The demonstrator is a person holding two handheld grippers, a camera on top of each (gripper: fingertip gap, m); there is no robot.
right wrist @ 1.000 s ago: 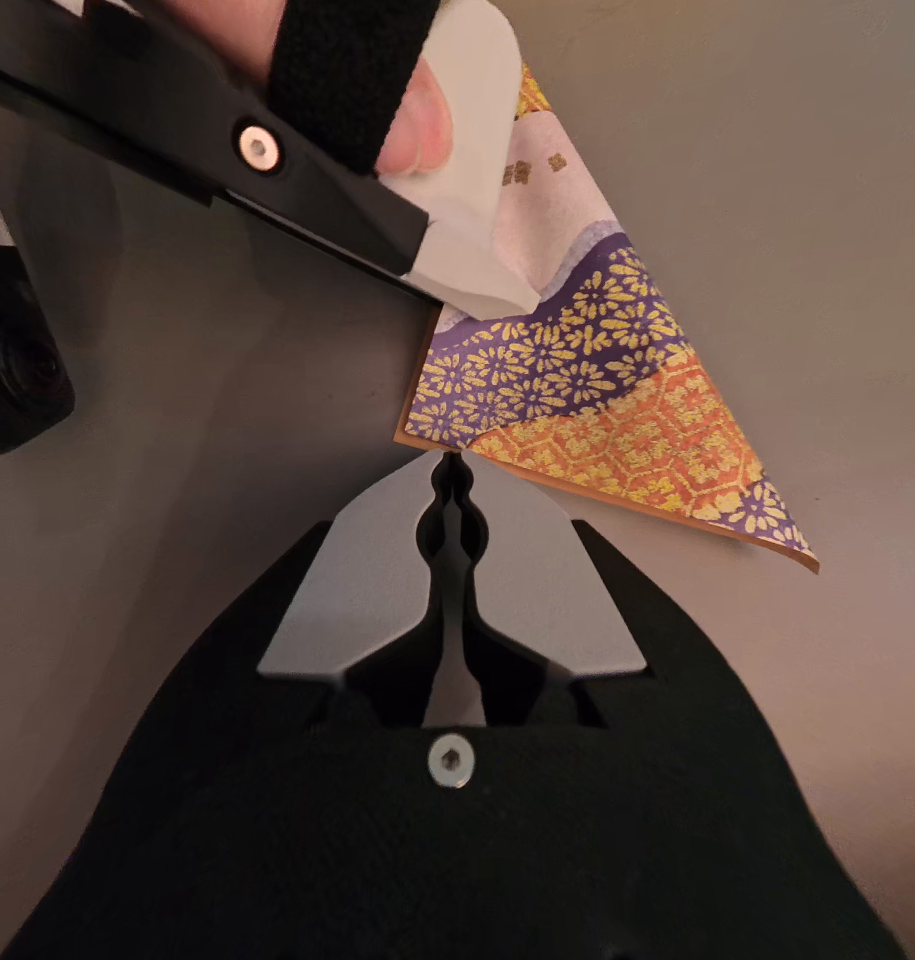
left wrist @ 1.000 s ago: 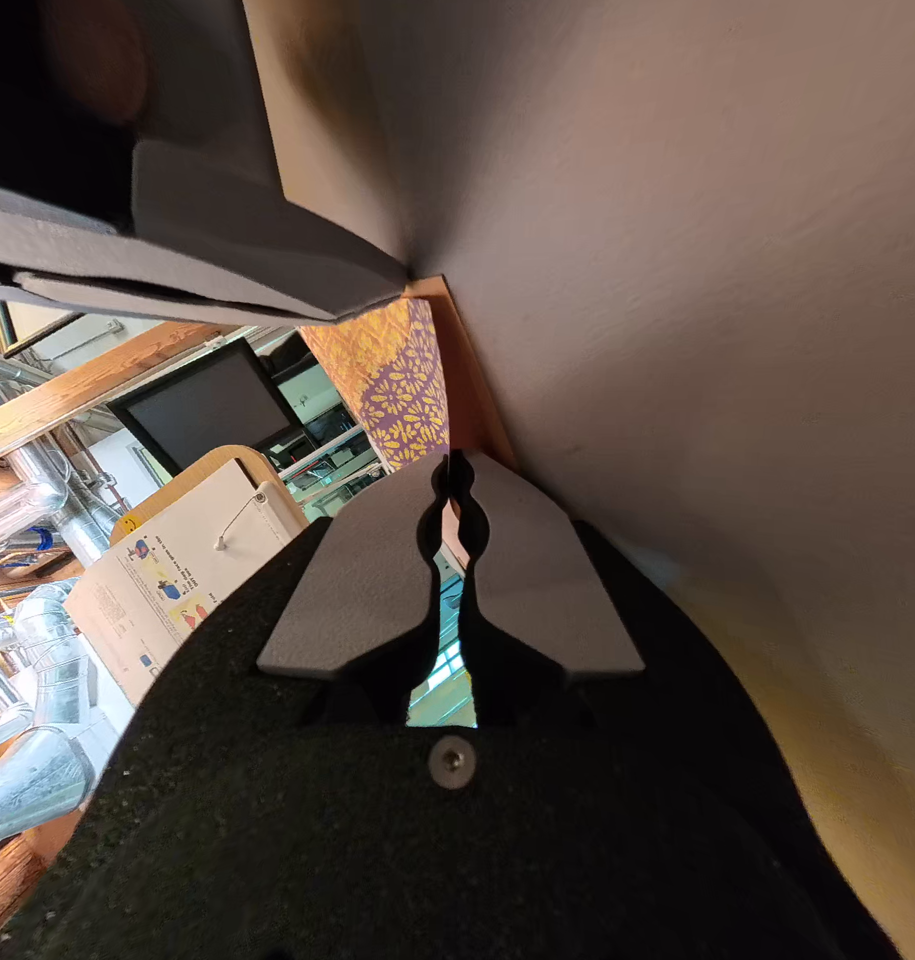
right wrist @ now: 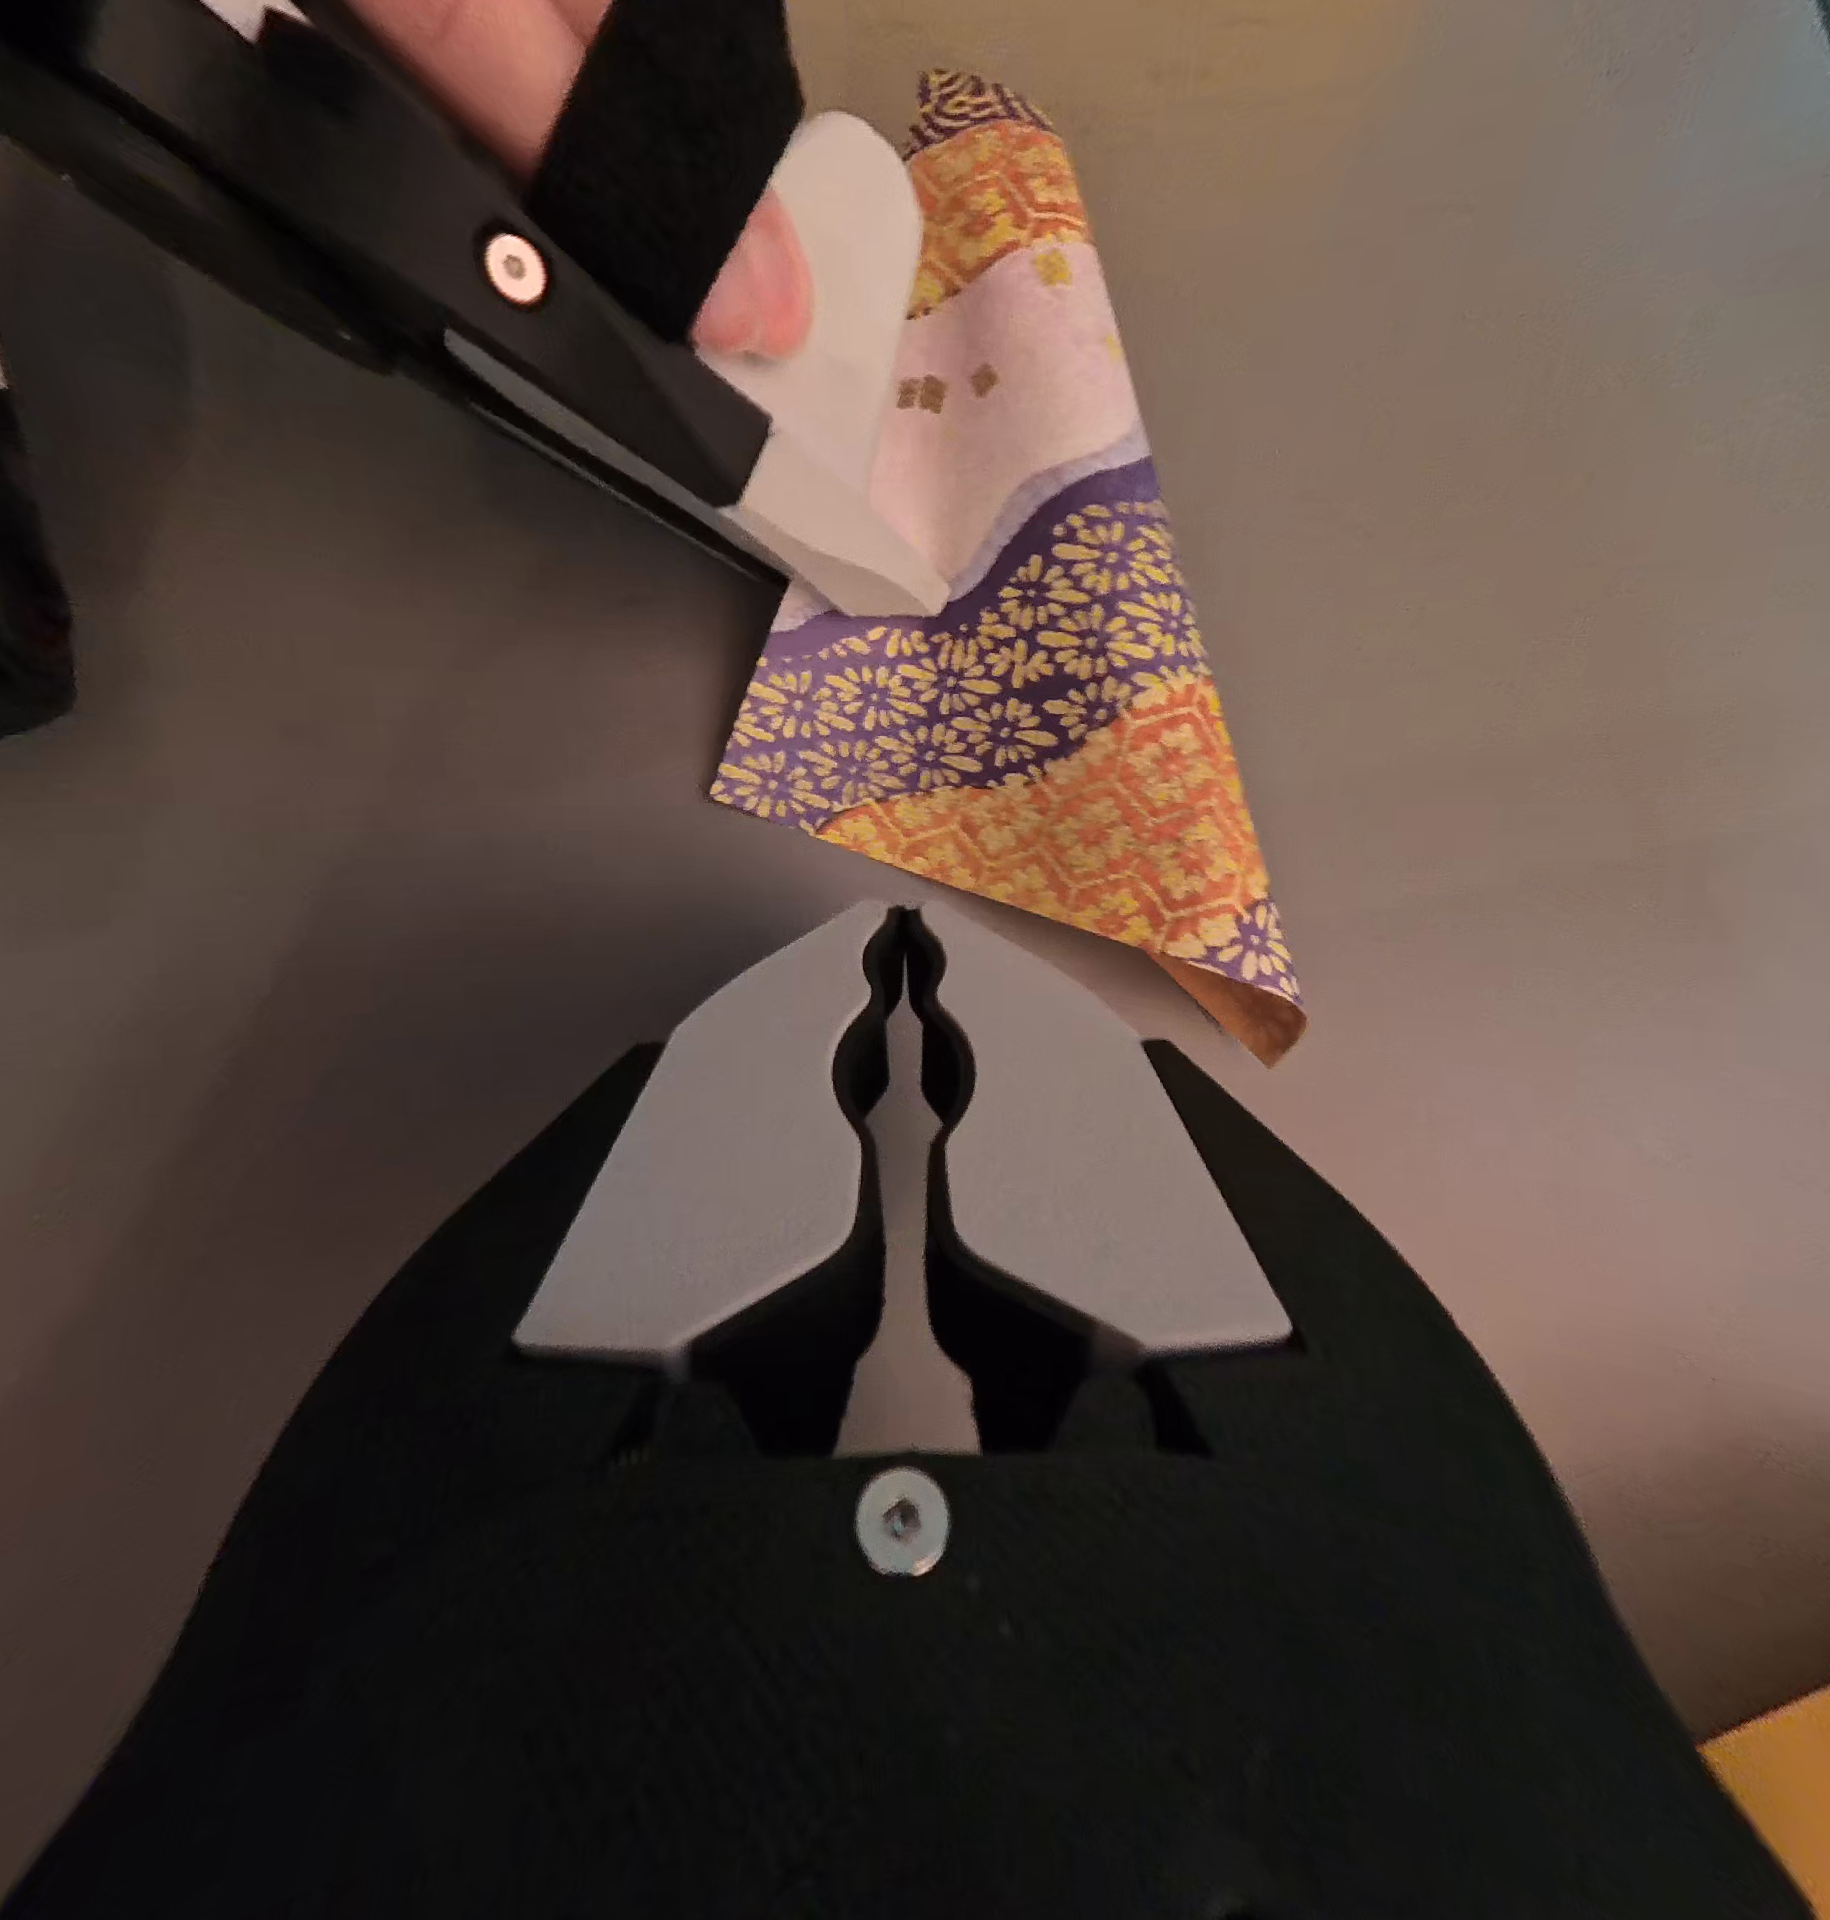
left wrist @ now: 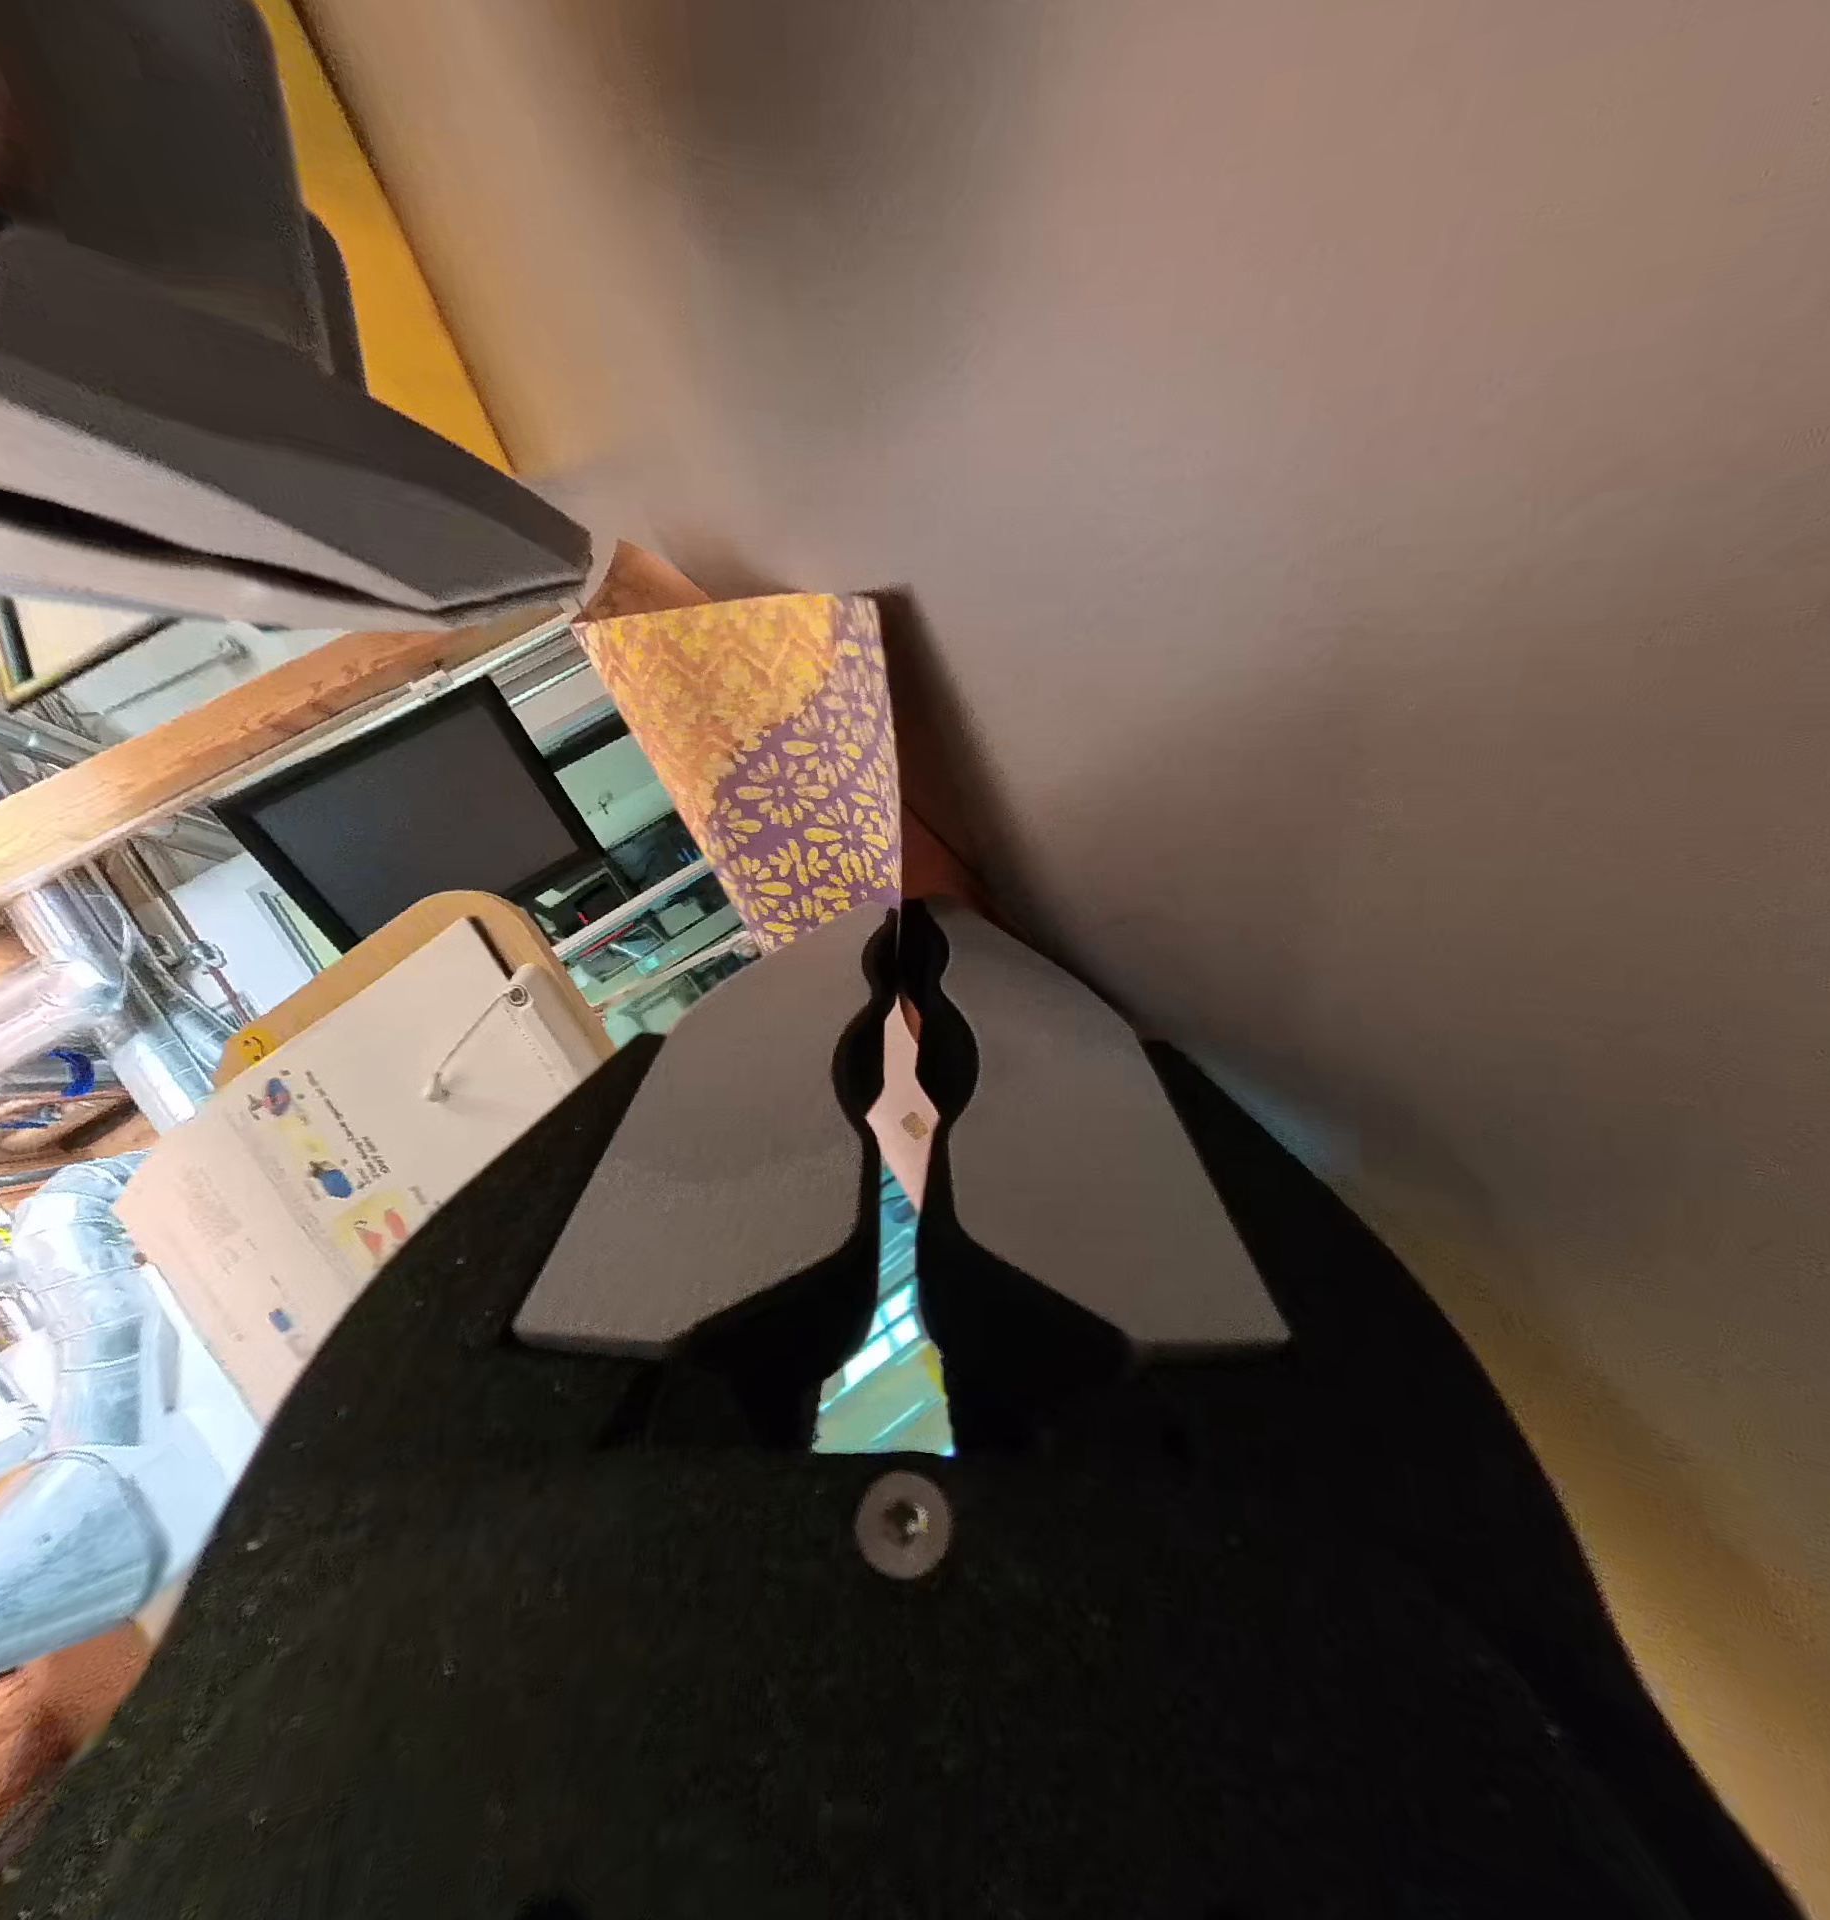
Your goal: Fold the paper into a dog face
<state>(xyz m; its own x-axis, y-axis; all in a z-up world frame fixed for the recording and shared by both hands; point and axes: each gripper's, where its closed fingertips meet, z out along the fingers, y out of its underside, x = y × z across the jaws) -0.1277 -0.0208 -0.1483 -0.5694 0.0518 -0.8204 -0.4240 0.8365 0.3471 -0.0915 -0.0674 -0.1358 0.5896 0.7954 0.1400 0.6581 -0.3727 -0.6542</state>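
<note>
The paper [right wrist: 1046, 686] is a folded triangle patterned in orange, purple and pale pink with a gold underside. It is raised off the grey table [right wrist: 1513, 623], and its lower right corner curls up. My left gripper [left wrist: 900, 920] is shut on the paper's [left wrist: 776, 748] edge. It shows in the right wrist view [right wrist: 838, 520], held by a strapped hand, pinching the paper's left side. My right gripper [right wrist: 903, 914] is shut and empty, its tips just below the paper's lower edge. It also shows in the left wrist view [left wrist: 267, 488] beside the paper's far corner.
A black camera body [right wrist: 2, 582] sits at the left edge. A yellow patch [right wrist: 1804, 1787] lies at the table's bottom right. Past the table edge are a dark monitor [left wrist: 412, 800], a wooden beam [left wrist: 194, 727], metal ducts [left wrist: 49, 1558] and a white board [left wrist: 371, 1122].
The left gripper has lifted and turned the paper, so it stands steeper and its right corner curls up. The right gripper's tips now sit slightly clear of the paper's edge.
</note>
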